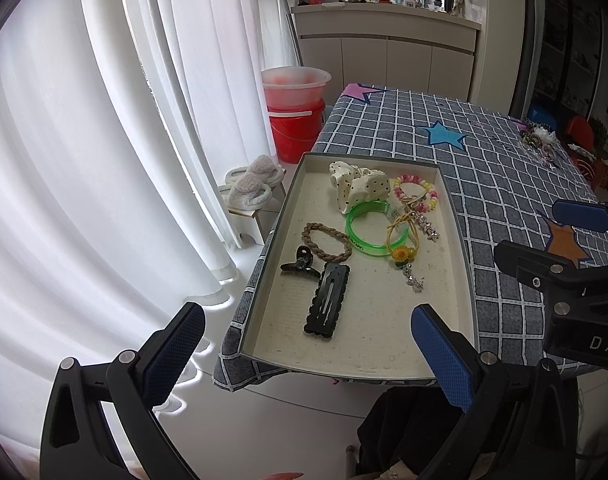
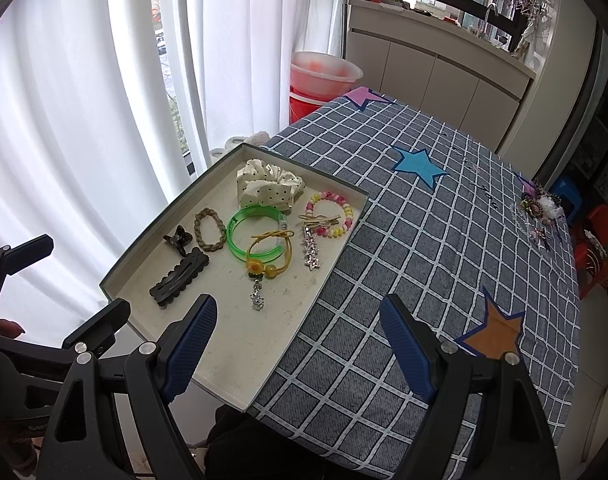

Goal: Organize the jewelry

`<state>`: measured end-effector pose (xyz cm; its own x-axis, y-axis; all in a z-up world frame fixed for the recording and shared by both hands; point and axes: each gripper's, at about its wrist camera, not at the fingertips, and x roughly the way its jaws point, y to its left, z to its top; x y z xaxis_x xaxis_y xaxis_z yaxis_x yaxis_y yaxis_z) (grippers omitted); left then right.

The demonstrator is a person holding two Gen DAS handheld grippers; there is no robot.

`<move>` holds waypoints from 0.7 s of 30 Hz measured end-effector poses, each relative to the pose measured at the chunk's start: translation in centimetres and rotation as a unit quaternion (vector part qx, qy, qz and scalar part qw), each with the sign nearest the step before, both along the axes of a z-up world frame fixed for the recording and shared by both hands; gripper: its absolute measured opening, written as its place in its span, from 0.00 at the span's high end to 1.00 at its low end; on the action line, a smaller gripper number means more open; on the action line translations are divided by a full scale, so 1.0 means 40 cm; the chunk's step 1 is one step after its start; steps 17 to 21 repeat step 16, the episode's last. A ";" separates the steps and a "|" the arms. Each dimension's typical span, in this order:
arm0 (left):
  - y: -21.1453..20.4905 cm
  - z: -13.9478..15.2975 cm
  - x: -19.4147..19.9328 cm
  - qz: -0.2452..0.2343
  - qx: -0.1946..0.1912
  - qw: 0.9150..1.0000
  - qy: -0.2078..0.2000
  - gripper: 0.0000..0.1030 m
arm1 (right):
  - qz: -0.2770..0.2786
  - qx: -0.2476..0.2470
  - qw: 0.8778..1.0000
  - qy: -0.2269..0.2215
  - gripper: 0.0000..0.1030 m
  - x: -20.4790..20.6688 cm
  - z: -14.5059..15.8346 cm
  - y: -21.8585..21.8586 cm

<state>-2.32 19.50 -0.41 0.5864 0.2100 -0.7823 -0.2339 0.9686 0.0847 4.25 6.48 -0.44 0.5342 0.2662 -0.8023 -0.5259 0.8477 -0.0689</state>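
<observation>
An open box tray (image 1: 462,248) (image 2: 232,340) lies at the near left corner of the checked tablecloth. In it lie a polka-dot scrunchie (image 1: 358,186), a green bangle (image 1: 351,230), a braided brown hair tie (image 1: 306,235), a black claw clip (image 1: 300,264), a black snap clip (image 1: 328,300), a beaded bracelet (image 1: 430,192), a yellow sunflower tie (image 1: 402,255) and a star hairpin (image 1: 428,232). My left gripper (image 1: 308,352) hovers open over the tray's near edge. My right gripper (image 2: 300,346) stands open above the tray's near right corner. Neither holds anything.
A small heap of more jewelry (image 2: 538,210) lies at the table's far right edge. White curtains (image 1: 104,160) hang to the left. A red bucket (image 1: 292,136) and slippers on a stool (image 1: 252,186) stand on the floor beyond the tray.
</observation>
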 end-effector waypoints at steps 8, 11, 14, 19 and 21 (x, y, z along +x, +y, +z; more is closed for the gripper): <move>0.006 -0.002 0.000 0.002 -0.006 1.000 -0.002 0.00 | 0.000 0.000 1.000 0.001 0.17 -0.001 -0.001 0.001; 0.006 -0.004 0.000 0.001 -0.005 1.000 -0.003 0.00 | 0.003 -0.001 1.000 0.001 0.17 -0.003 -0.005 0.001; 0.006 -0.007 0.003 0.001 -0.007 1.000 0.000 0.00 | 0.003 -0.001 1.000 0.002 0.17 -0.002 -0.005 0.001; 0.005 -0.007 0.002 0.001 -0.007 1.000 0.001 0.00 | 0.005 -0.001 1.000 0.002 0.17 -0.003 -0.006 0.002; 0.005 -0.007 0.002 0.001 -0.007 1.000 0.001 0.00 | 0.005 -0.001 1.000 0.002 0.17 -0.003 -0.006 0.002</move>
